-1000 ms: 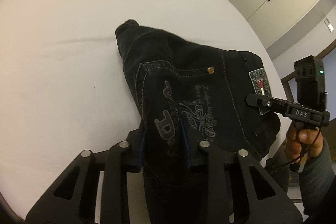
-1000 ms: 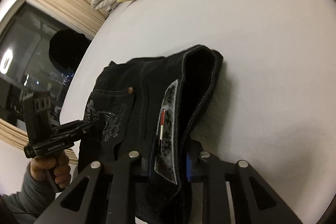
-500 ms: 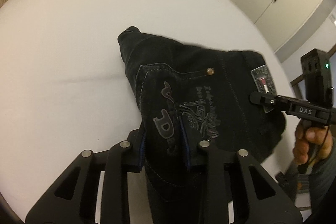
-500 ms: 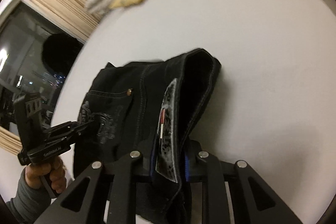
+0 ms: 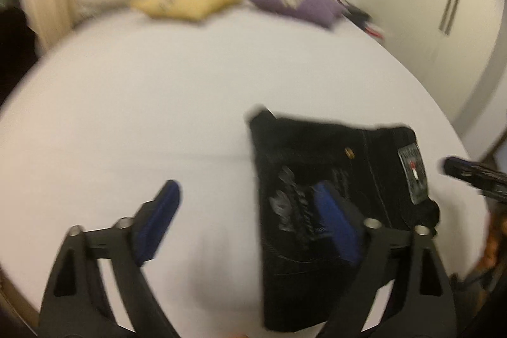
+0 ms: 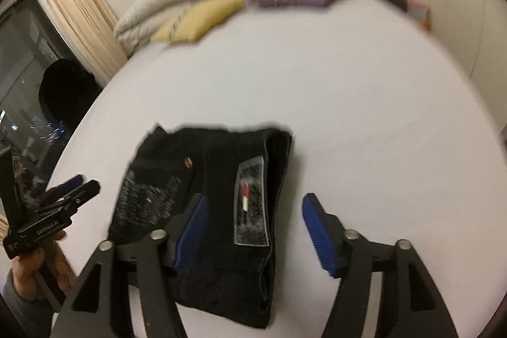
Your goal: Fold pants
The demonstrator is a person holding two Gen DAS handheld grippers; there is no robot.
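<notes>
While both jaws are opening, folded pants (image 6: 218, 211) on bed (image 6: 364, 116), left gripper (image 5: 247, 211) wide, right gripper (image 6: 253, 220) wide, neither holding anything.

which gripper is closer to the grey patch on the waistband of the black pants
Right. The right gripper has its opening jaws either side of the grey patch; the left gripper hangs by the pants' printed pocket, its jaws opening too.

We see matt black denim pants (image 6: 218, 179) with a shiny patch (image 6: 250, 205) on a smooth white bed sheet (image 6: 364, 116).
</notes>
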